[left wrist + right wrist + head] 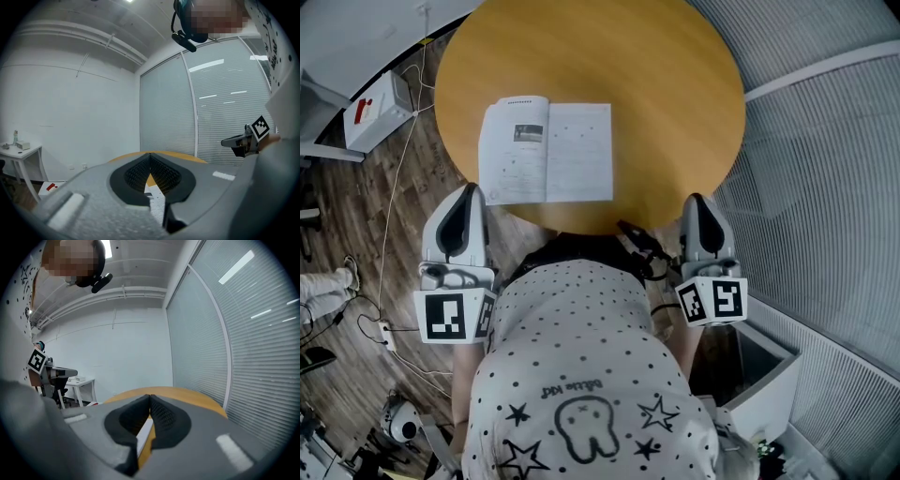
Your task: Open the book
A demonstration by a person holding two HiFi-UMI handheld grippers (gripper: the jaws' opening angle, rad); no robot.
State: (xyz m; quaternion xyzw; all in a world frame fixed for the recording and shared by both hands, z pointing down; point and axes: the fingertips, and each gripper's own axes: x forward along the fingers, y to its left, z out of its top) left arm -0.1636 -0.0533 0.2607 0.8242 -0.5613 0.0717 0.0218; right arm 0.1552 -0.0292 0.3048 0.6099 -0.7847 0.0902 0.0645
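The book (546, 150) lies already open on the round wooden table (675, 112). It is flat, with two white printed pages facing up, on the side of the table near the person. The left tool (472, 190) hangs just off the table edge, near the lower left corner of the book but not touching it. Its jaws are pressed together with nothing between them. The right tool (696, 201) is well apart from the book, beyond its lower right side and also off the table edge. Its jaws too are closed and empty. Both tools point almost level toward the book.

By my judgement the opening is done, and the only care now is not to spoil it. No leaf seems to stand up, so no pressing looks needed. The good way is to hold both tools back from the book and not sweep over the pages. A closed tip that catches the near edge of the book can push it across the smooth table or flip a leaf back. If a page begins to rise, I would press it gently beside the spine with one closed tool, from above and not from the side.
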